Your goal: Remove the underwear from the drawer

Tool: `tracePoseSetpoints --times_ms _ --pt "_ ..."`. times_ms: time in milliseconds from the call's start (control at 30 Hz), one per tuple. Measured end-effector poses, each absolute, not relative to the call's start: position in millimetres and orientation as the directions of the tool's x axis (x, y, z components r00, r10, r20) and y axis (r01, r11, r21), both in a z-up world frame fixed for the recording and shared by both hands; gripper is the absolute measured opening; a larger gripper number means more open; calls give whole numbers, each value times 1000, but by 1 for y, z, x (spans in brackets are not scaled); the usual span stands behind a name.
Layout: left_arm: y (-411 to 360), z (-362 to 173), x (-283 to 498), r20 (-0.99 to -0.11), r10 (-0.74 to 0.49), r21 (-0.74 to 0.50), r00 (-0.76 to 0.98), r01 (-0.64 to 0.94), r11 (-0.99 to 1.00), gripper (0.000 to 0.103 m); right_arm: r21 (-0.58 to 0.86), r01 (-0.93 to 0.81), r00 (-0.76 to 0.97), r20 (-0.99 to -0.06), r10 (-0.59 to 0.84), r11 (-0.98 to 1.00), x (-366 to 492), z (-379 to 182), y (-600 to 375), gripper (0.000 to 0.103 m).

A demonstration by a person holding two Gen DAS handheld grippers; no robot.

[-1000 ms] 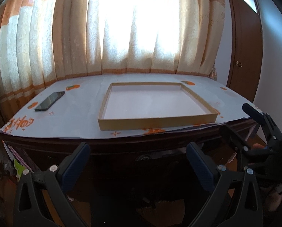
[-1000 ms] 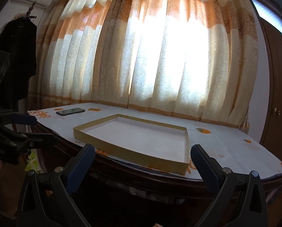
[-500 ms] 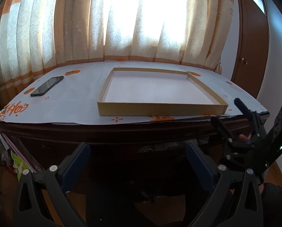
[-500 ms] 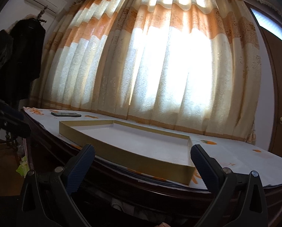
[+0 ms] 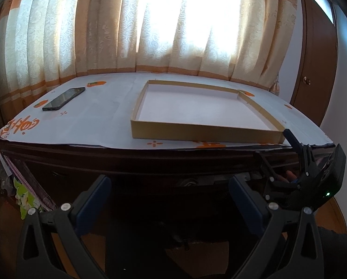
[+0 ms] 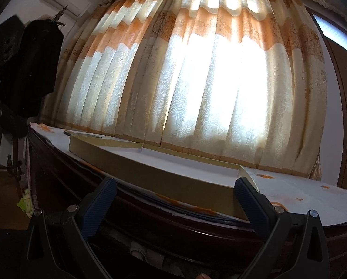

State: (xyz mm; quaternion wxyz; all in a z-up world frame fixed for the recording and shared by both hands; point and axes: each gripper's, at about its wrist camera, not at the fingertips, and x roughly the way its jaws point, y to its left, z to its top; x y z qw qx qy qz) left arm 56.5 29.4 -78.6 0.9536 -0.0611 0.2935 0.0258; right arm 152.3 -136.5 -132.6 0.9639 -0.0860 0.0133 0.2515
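Note:
A dark wooden desk (image 5: pixel 103 160) fills the lower half of both views; its drawer front is in deep shadow and I cannot tell whether it is open. A pale patch of something (image 5: pixel 189 182) shows in a gap under the desktop. No underwear is clearly visible. My left gripper (image 5: pixel 168 197) is open and empty in front of the desk's dark front. My right gripper (image 6: pixel 173 200) is open and empty, close under the desktop edge; it also shows in the left wrist view (image 5: pixel 287 158) at the right.
A shallow gold cardboard tray (image 5: pixel 203 136) lies on the paper-covered desktop (image 5: pixel 92 121), also seen in the right wrist view (image 6: pixel 150 174). A black phone (image 5: pixel 64 98) lies at the left. Curtains (image 6: pixel 196 81) hang behind. A wooden door (image 5: pixel 317 69) stands right. Dark clothes (image 6: pixel 31 69) hang left.
Both grippers have moved lower and closer to the desk front. The right gripper has dropped towards the desktop edge, so the tray now appears edge-on in its view. Both stay open.

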Motion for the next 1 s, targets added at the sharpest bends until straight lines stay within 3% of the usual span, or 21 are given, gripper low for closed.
tracePoseSetpoints --times_ms 467,1000 --pt "33 -86 57 -578 9 -110 816 -89 990 103 -249 -501 865 -103 491 829 159 -138 -129 102" --pt "28 -80 55 -575 3 -108 818 -79 991 103 -233 -489 872 -150 466 841 150 -129 -141 102"
